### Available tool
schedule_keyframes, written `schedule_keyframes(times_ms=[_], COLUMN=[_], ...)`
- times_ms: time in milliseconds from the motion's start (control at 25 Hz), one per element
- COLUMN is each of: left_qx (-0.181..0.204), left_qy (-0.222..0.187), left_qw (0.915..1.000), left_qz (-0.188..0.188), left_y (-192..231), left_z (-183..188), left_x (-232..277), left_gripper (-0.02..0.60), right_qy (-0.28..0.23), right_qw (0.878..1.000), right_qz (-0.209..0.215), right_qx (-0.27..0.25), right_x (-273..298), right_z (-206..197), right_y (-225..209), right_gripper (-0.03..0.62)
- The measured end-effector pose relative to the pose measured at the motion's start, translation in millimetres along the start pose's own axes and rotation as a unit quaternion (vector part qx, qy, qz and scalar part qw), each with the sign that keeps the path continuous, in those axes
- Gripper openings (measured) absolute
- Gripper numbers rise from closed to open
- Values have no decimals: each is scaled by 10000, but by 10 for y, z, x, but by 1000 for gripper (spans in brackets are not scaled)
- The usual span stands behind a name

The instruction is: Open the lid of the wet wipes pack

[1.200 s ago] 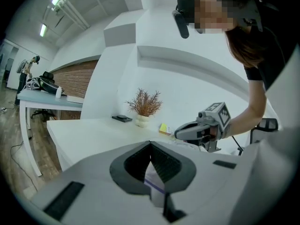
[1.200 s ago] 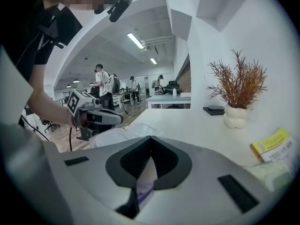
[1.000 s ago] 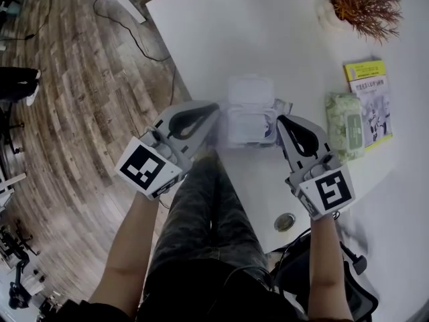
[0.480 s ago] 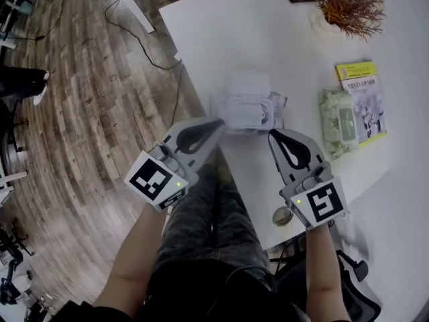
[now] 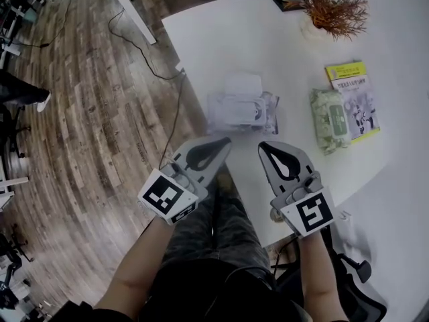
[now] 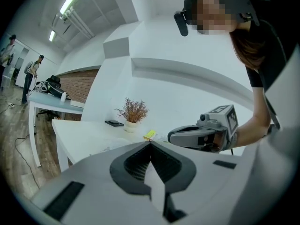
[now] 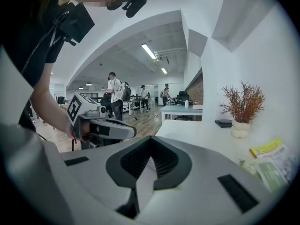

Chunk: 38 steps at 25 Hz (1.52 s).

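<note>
Clenched on nothing: left hand-held gripper [image 5: 226, 141] and right hand-held gripper [image 5: 262, 145], both just short of the wipes pack [image 5: 241, 111] near the left edge of the counter [image 5: 221, 39]. Pack blurred; lid position hard to make out.

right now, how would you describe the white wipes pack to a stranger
On the white table, look near its left edge in the head view. The wipes pack there is whitish with its lid flipped open, unlike the green pack beside the yellow booklet.
</note>
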<state>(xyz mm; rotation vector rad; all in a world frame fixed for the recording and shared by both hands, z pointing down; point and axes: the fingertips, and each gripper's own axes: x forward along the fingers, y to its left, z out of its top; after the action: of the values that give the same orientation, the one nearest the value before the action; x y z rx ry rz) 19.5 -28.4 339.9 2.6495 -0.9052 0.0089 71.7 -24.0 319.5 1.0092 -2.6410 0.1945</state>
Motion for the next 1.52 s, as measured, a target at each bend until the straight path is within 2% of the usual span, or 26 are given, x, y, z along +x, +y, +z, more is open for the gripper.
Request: schedule_keyframes(times_ms=[240, 520, 760, 1240, 1520], left_qx=[18, 59, 75, 98, -52], left_qy=[-59, -46, -86, -227, -247], left_qw=[9998, 9999, 9997, 9990, 9989], left_qz=[197, 128, 195, 375, 407], left_y=[-133, -336, -494, -681, -755], left_z=[-9, -29, -51, -7, -61], left_x=[-107, -175, -229, -435, -587], left_gripper=[12, 12, 12, 12, 12], right_qy=[-1, -169, -126, -421, -240], right_qw=[9998, 9995, 9994, 9983, 9990], right_qz=[-130, -107, -178, -236, -255], right_qx=[148, 256, 263, 329, 266], right_x=[-131, -274, -364, -534, -607], right_z=[0, -23, 9, 52, 75], right_y=[128, 313, 400, 604, 760], right_gripper=[18, 18, 18, 18, 18])
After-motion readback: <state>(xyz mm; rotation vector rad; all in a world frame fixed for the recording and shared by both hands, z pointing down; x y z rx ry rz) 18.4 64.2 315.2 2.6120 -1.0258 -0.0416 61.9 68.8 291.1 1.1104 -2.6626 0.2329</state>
